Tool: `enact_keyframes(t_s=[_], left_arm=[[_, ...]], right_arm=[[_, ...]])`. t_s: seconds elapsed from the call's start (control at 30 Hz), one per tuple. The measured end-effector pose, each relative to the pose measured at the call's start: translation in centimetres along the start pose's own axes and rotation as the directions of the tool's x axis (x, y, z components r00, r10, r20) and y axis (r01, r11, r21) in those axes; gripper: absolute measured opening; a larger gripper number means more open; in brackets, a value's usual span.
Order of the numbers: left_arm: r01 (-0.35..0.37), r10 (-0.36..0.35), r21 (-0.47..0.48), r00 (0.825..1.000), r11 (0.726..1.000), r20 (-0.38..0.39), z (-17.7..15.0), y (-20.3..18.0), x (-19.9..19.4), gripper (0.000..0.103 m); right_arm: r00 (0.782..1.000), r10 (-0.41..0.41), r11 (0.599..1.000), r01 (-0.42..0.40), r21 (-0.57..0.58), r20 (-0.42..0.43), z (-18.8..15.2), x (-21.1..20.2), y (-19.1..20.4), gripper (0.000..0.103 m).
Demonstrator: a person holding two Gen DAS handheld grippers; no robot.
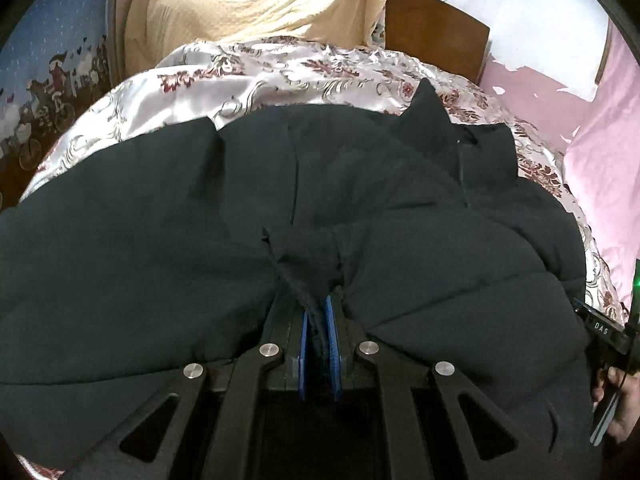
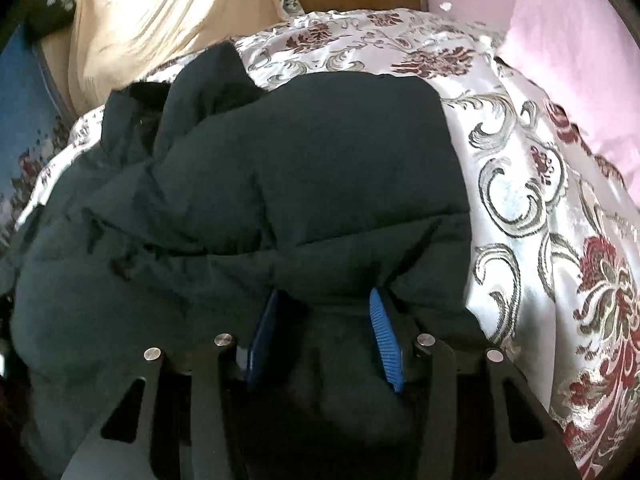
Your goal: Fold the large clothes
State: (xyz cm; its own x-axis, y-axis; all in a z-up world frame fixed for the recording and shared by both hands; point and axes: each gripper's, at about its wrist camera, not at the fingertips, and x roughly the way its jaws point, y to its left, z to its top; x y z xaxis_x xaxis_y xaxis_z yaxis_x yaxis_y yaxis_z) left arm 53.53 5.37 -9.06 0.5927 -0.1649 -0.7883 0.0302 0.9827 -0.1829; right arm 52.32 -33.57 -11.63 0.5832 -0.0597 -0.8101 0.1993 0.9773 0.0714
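A black puffy jacket [image 1: 160, 220] lies spread across a floral satin bedspread [image 1: 280, 76]. Its collar stands up at the far right in the left wrist view. My left gripper [image 1: 318, 304] is shut on a thin bunched fold of the jacket near its middle, and dark cloth shows between the blue pads [image 1: 304, 328]. In the right wrist view the jacket [image 2: 320, 160] fills the centre and left. My right gripper [image 2: 326, 308] holds a thick padded part of it, with its blue pads [image 2: 384, 332] pressing in from both sides.
A beige blanket [image 1: 240, 0] lies at the far side of the bed, beside a brown wooden board [image 1: 436, 28]. Pink fabric [image 2: 560, 40] borders the right. Blue cartoon-print cloth [image 1: 48, 60] hangs at the left. A hand [image 1: 618, 404] with the other tool shows at the right edge.
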Motion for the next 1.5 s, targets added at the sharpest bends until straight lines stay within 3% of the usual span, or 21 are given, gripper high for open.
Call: enact_keyframes(t_s=[0.13,0.2,0.3,0.37,0.43,0.6,0.7,0.77,0.83,0.9,1.03,1.13,1.27,1.3,1.37,1.5], left_arm=[[0.043,-0.043,-0.025,0.999,0.999,0.019,-0.4,0.4,-0.4,0.014],[0.076,-0.074,-0.054,0.997,0.996,0.026,-0.4,1.0,-1.1,0.022],[0.107,-0.106,-0.084,0.994,0.991,0.023,-0.8,1.9,-3.1,0.054],[0.143,-0.138,-0.087,0.988,0.986,0.067,-1.3,2.6,-5.4,0.077],[0.151,-0.138,-0.116,0.984,0.982,0.115,-2.1,4.1,-8.3,0.087],[0.124,-0.101,-0.236,0.989,0.964,0.108,-4.5,9.3,-13.7,0.089],[0.11,-0.072,-0.339,0.99,0.934,0.124,-7.3,13.8,-17.0,0.094],[0.081,-0.03,-0.413,0.991,0.907,0.129,-8.7,16.3,-18.0,0.098],[0.076,-0.011,-0.504,0.991,0.86,0.131,-10.1,19.2,-18.3,0.098],[0.065,0.015,-0.61,0.992,0.789,0.124,-11.4,22.2,-17.8,0.098],[0.04,0.068,-0.731,0.991,0.681,0.117,-12.7,26.0,-16.4,0.098],[0.037,0.1,-0.777,0.987,0.628,0.127,-12.8,27.9,-15.6,0.098],[0.038,0.118,-0.816,0.985,0.576,0.129,-12.5,29.8,-14.0,0.096],[0.034,0.127,-0.821,0.983,0.571,0.13,-12.4,30.1,-13.7,0.092],[0.036,0.139,-0.827,0.981,0.561,0.136,-12.3,30.7,-13.4,0.067],[0.051,0.165,-0.829,0.971,0.556,0.17,-12.1,31.6,-13.5,0.035]], right_arm=[[1.0,-0.002,1.0,0.002,0.0,0.014,-0.1,-0.2,0.1,0.043],[1.0,0.0,1.0,0.0,-0.001,0.028,-0.3,-0.6,0.2,0.046],[0.999,-0.004,1.0,0.006,-0.025,0.054,-0.4,-1.9,0.7,0.061],[0.995,0.001,0.999,0.002,-0.036,0.096,-0.5,-3.3,1.6,0.068],[0.992,0.03,0.999,-0.025,-0.046,0.119,-0.8,-4.8,3.0,0.071],[0.977,0.167,0.977,-0.146,-0.157,0.134,-1.6,-8.1,10.7,0.078],[0.963,0.245,0.941,-0.207,-0.269,0.116,-2.6,-9.0,16.8,0.078],[0.962,0.253,0.918,-0.203,-0.34,0.108,-3.6,-9.2,20.6,0.078],[0.966,0.232,0.905,-0.169,-0.39,0.118,-4.3,-9.1,24.0,0.078],[0.972,0.192,0.905,-0.122,-0.408,0.136,-4.6,-8.6,26.6,0.078],[0.981,0.118,0.918,-0.049,-0.394,0.153,-4.4,-7.6,29.2,0.078],[0.985,0.089,0.917,-0.023,-0.398,0.148,-4.8,-7.3,30.1,0.078],[0.987,0.071,0.926,-0.012,-0.377,0.143,-4.2,-5.7,29.7,0.078],[0.988,0.068,0.929,-0.011,-0.37,0.14,-4.1,-5.3,29.7,0.079],[0.989,0.062,0.93,-0.008,-0.368,0.134,-4.0,-4.5,29.9,0.082],[0.99,0.045,0.919,0.012,-0.395,0.135,-4.5,-3.5,30.8,0.089]])
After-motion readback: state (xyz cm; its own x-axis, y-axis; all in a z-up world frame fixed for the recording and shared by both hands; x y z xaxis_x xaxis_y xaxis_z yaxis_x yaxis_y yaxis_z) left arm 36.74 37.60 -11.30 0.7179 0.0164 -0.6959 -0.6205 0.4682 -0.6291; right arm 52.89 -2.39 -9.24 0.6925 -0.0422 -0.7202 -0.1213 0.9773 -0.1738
